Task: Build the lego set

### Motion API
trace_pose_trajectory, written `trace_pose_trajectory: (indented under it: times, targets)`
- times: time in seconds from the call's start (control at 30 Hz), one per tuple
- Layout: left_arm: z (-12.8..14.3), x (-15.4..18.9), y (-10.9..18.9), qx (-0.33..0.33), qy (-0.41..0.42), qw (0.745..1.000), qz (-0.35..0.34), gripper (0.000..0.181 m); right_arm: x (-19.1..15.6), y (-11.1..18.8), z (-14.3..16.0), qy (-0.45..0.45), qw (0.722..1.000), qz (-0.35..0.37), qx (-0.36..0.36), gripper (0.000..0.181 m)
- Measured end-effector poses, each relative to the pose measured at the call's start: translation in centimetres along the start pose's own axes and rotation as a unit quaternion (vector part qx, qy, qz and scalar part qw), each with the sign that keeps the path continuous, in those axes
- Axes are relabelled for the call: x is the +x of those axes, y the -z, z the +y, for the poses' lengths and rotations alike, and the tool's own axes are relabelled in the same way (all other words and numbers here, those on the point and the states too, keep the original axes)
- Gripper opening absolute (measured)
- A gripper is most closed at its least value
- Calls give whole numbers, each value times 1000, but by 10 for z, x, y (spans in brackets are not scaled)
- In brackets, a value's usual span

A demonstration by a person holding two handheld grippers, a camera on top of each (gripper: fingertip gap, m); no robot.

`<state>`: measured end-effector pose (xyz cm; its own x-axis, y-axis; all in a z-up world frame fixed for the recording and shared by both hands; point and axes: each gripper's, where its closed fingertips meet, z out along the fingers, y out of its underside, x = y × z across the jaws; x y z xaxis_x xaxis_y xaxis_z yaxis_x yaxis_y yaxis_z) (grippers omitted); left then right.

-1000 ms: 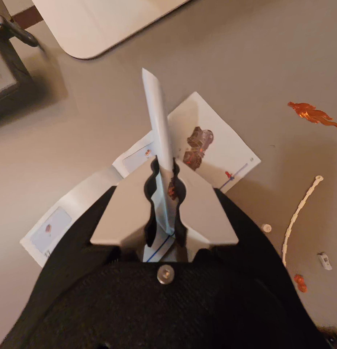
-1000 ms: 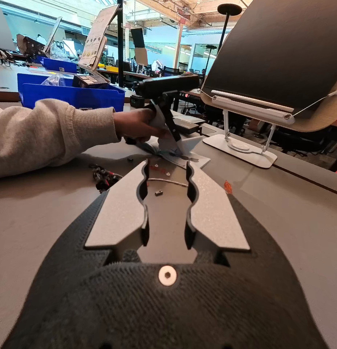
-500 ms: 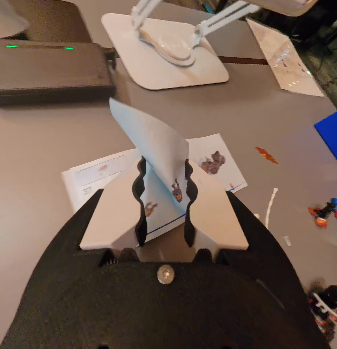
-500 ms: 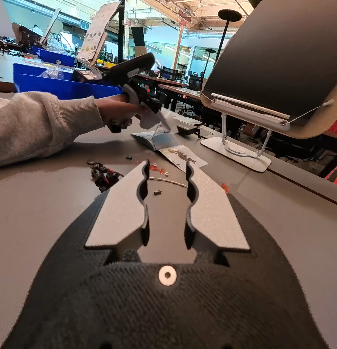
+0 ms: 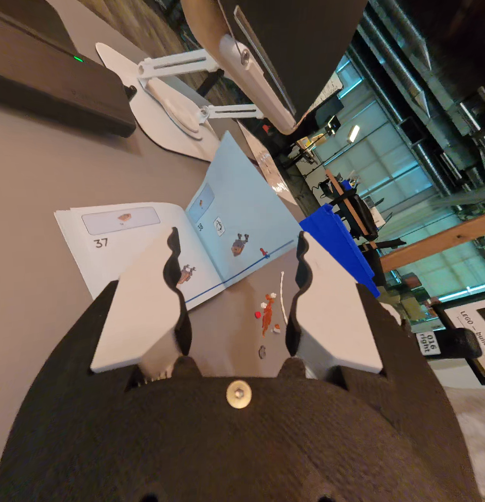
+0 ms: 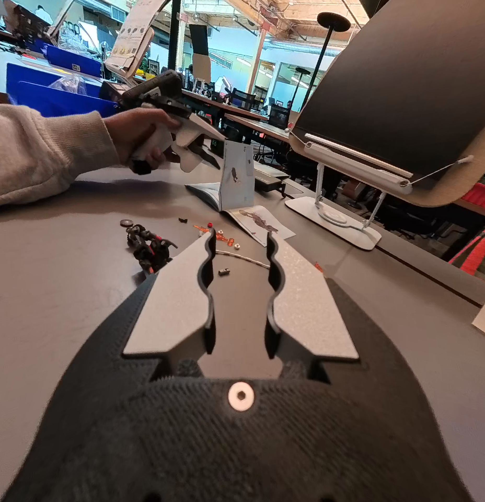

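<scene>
- Lego booklet lies open on the grey worktop, with one page sticking pretty much straight up from the fold.
- Left gripper is up off the worktop beside that page, jaws spread wide and holding nothing. In the right wrist view it sits in a person's hand, cream sleeve resting on the worktop.
- Right gripper hangs low over the worktop, jaws also apart and empty.
- Half-built black and red lego model sits just left of the right gripper's fingers.
- Loose bits near the booklet: an orange flame piece, a thin white chain, a tiny dark block, a few small studs.
- White stand holding a dark board sits right of the booklet; blue bin far left.
</scene>
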<state>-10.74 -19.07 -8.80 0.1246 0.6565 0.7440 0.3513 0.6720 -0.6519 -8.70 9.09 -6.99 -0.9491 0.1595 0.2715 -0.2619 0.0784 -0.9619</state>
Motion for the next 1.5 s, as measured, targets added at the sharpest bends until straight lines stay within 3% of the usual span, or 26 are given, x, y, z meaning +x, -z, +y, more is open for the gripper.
trace_pose_trajectory:
  times: [0.13, 0.23, 0.3, 0.4, 0.5, 0.6, 0.77, 0.83, 0.97, 1.13, 1.27, 1.37, 1.5]
  targets:
    - [19, 16, -16, -27, -70, 997, -28, 97, -1, -1, 1, 6, 1000, 1, -3, 36]
    - [32, 0, -27, -57, -132, 981, -132, 95, -2, -1, 1, 8, 1000, 1, -5, 36]
    - [31, -10, -25, -59, -157, 970, -177, 79, -1, -1, 2, 13, 1000, 3, -7, 35]
    - [19, -15, -12, -31, -148, 971, -187, 42, -2, -1, 3, 21, 1000, 6, -9, 35]
    - [5, -17, 3, 6, -115, 980, -164, 19, -3, -1, 3, 26, 1000, 6, -11, 34]
    - [-1, -28, 15, 16, -93, 981, -169, 10, -3, -1, 3, 28, 1000, 6, -10, 33]
    - [-17, -36, 34, 55, -105, 971, -207, 15, 2, 3, -1, 2, 1000, 6, 5, 32]
    - [-25, -32, 39, 76, -131, 964, -217, 24, 4, 4, -2, -11, 1000, 7, 11, 32]
    - [-27, -20, 37, 78, -198, 950, -229, 25, 6, 5, -3, -21, 1000, 8, 16, 31]
    - [6, -18, 5, -18, -227, 953, -200, 25, 4, 4, -2, -10, 1000, 7, 10, 31]
    - [31, -59, 5, -119, -253, 911, -304, 26, 3, 4, -2, -8, 1000, 6, 11, 31]
    - [31, -75, 16, -139, -266, 885, -356, 26, 3, 4, -2, -9, 1000, 5, 11, 31]
    - [33, -84, 23, -143, -229, 891, -364, 26, 2, 4, -2, -7, 1000, 4, 11, 30]
